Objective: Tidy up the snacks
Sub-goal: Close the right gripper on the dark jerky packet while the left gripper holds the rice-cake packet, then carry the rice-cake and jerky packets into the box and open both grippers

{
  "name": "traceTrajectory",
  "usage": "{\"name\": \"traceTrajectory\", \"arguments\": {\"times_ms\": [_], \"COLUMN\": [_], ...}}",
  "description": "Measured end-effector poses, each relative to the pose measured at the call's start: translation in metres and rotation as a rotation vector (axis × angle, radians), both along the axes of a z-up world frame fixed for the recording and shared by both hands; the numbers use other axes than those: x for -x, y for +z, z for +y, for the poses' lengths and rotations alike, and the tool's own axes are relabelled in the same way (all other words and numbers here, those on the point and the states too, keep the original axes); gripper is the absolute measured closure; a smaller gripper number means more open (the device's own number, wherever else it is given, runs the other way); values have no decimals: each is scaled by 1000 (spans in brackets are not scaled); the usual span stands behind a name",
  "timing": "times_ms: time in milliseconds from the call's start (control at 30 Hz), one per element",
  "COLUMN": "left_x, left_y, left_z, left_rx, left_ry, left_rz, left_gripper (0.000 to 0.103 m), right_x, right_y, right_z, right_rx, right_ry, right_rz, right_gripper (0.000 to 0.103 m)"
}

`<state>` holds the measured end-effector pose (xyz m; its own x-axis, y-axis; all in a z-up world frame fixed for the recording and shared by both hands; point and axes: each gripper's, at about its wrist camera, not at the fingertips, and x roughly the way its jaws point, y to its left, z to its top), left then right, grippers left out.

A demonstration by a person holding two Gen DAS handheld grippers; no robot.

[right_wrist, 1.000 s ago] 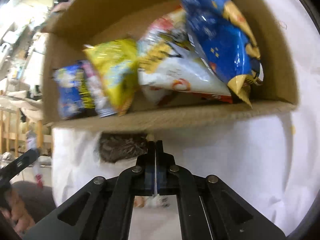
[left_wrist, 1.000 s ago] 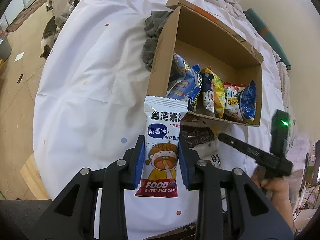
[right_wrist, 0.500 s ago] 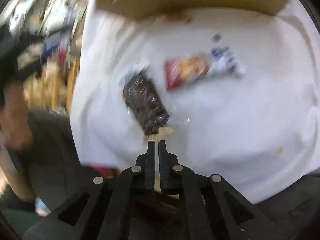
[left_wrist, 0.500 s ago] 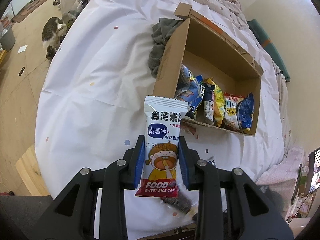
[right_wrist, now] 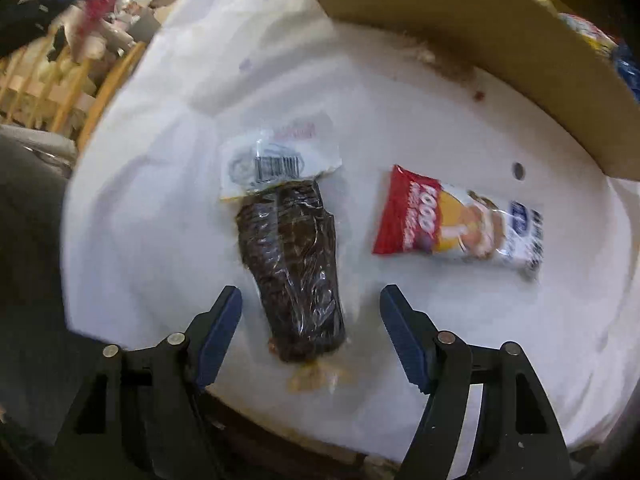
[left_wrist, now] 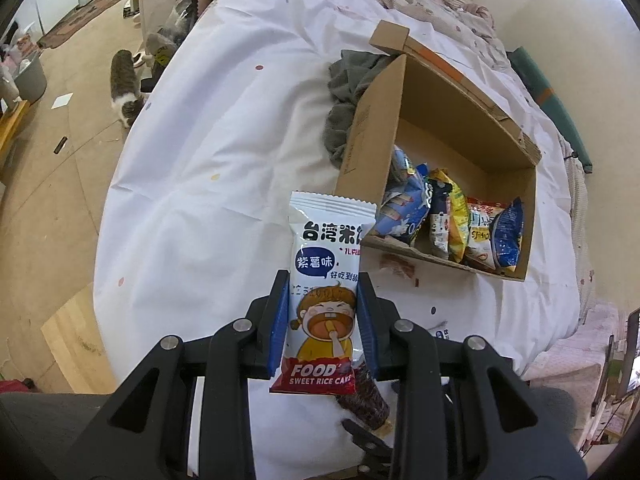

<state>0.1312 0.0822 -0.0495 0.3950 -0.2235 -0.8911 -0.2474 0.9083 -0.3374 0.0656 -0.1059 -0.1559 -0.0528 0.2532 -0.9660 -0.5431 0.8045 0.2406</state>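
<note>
Left wrist view: left gripper (left_wrist: 322, 322) is clamping rice cake packet (left_wrist: 326, 280), not yet boxed.
Cardboard box (left_wrist: 366, 136): already holding several snacks.
Right gripper (right_wrist: 311, 330): jaws are opening around dark wrapped snack (right_wrist: 294, 268), untouched on the sheet (right_wrist: 160, 208).

Rice cake pack (left_wrist: 326, 280): glossy printed plastic film.
Dark snack (right_wrist: 294, 268): clear crinkled wrap.
Box (left_wrist: 368, 136): matt brown cardboard.
Sheet (left_wrist: 224, 128): white matt cloth, creased.

Left wrist view high above cardboard box (left_wrist: 452, 128), right view close, both showing dark packet (right_wrist: 294, 272)
</note>
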Motion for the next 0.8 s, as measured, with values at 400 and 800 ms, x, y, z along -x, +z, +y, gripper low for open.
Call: {"name": "traceTrajectory", "arguments": {"times_ms": [400, 800], "left_x": [0, 0], "left_y": [1, 14], "left_z": [-3, -10], "left_rx": [-5, -56], "left_ry": [-12, -2], "left_rz": [-5, -75], "left_gripper": [75, 75], "right_x": [1, -29], "right_y": [16, 91], "right_z": [6, -59], "right_rx": [-119, -427], "right_ry": [-35, -252], "right_rz": [-31, -89], "right_gripper": [54, 55]}}
